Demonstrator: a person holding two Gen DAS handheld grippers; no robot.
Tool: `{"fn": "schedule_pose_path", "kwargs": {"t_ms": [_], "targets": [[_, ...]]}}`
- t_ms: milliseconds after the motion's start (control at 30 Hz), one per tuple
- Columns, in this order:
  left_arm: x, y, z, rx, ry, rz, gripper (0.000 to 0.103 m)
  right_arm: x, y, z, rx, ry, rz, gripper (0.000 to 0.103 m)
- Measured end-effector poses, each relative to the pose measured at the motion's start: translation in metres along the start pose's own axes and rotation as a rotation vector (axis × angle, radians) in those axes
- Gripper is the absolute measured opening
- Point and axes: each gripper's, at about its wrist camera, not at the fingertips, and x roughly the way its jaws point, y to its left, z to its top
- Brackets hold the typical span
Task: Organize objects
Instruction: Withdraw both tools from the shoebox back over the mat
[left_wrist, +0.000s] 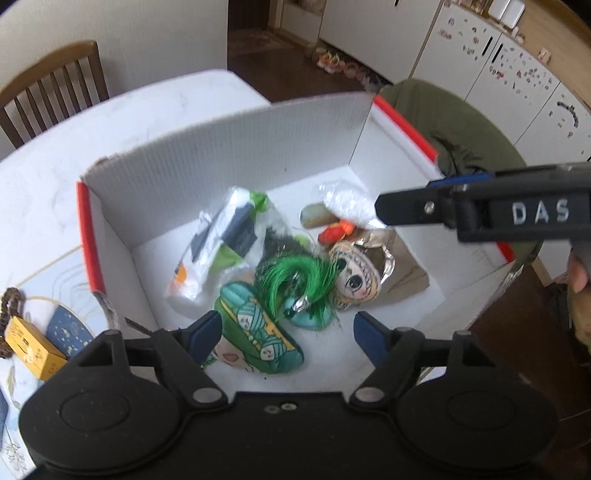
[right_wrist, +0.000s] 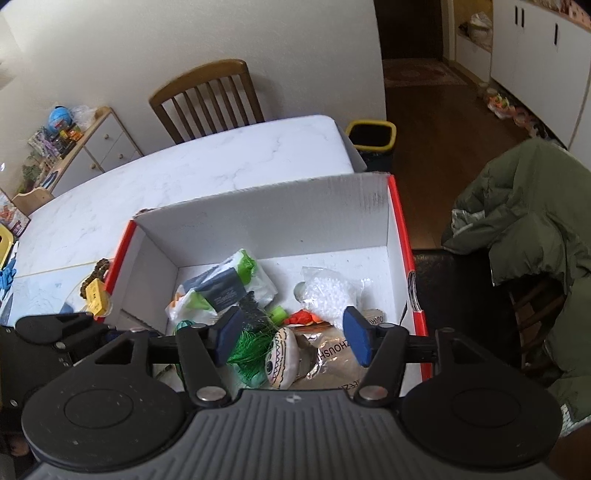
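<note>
A wooden chair (right_wrist: 207, 99) stands at the desk's far side, at 11 o'clock in the right wrist view, and a green jacket (right_wrist: 524, 229) hangs over another chair at 3 o'clock, just beyond the box's red-edged right wall. A yellow-rimmed bin (right_wrist: 371, 138) sits on the floor past the desk's far corner. On the marble desk (right_wrist: 207, 173), just left of the box, lie a small yellow carton (left_wrist: 31, 347) and a brown beaded ring (left_wrist: 8, 306); the far half of the desk is bare.

The white box (left_wrist: 229, 155) stands open-topped, its tall back wall upright, red strips along the side rims. The right tool (right_wrist: 291, 334) hangs over its near right part, jaws spread with nothing between them; from the left wrist view its arm crosses in from 3 o'clock above the contents. The left tool (left_wrist: 288, 334) hovers over the near edge, jaws likewise apart and empty.

Inside the box lie a clear packet with green and dark labels (left_wrist: 221, 240), a bag of white beads (right_wrist: 332, 291), a green-haired doll (left_wrist: 295, 280), a round face cushion (left_wrist: 354, 277), a teal printed pouch (left_wrist: 258, 336), a brown paper bag (left_wrist: 402, 266) and an orange scrap (left_wrist: 334, 230), crowded toward the middle and near right; the floor along the back wall is open.
</note>
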Motion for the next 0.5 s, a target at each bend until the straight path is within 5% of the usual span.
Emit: {"fn": "schedule_pose_path", "kwargs": {"t_ms": [500], "targets": [[-0.074, 0.026, -0.029, -0.031, -0.168, -0.012, 0.086, -0.048, 0.039, -0.018, -0.074, -0.108, 0.033, 0.071]]}}
